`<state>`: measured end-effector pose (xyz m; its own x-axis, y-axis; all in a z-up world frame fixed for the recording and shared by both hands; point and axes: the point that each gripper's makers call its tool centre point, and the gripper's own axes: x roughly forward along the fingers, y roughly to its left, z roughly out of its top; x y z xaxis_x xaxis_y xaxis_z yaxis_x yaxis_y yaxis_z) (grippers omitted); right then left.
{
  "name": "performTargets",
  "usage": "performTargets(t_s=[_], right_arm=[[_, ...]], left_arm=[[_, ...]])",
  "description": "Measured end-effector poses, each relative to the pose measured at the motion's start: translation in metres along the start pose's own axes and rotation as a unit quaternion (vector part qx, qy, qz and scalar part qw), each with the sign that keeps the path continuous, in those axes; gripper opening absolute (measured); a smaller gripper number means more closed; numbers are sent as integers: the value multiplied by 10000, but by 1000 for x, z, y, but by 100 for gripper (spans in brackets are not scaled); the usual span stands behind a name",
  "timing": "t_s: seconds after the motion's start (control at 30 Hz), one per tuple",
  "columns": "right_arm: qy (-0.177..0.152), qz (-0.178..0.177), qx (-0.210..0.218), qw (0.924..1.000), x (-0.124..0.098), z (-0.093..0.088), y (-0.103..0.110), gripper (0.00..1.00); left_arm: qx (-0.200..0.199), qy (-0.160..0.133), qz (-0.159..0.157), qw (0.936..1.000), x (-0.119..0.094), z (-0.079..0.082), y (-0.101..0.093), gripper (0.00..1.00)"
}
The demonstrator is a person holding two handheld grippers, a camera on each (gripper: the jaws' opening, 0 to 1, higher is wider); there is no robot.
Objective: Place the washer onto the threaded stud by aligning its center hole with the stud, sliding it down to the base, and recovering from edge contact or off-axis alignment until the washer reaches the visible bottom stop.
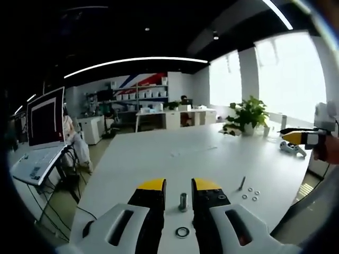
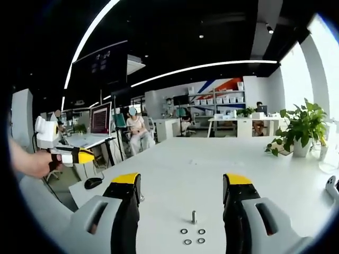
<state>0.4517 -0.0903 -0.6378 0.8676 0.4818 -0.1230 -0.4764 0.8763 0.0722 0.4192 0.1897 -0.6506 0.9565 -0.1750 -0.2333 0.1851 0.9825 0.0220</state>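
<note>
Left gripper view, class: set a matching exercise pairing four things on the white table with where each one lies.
Things:
1. threaded stud
2. single washer
3. loose bolt
4. potted plant

Places:
A. far right side of the table, by the window
B. lying flat beside a cluster of small washers
C. upright between the yellow jaw tips
D. flat on the table, nearer the camera than the stud

Pairs: 1-C, 2-D, 3-B, 4-A
</note>
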Motion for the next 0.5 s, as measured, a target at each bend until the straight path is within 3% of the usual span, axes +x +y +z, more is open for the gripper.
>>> performTargets(t_s=[0.5], right_arm=[[127,166,-75,9998,7,-3,16,66]], left_arm=[[164,83,-136,9997,4,-3,-10,17]])
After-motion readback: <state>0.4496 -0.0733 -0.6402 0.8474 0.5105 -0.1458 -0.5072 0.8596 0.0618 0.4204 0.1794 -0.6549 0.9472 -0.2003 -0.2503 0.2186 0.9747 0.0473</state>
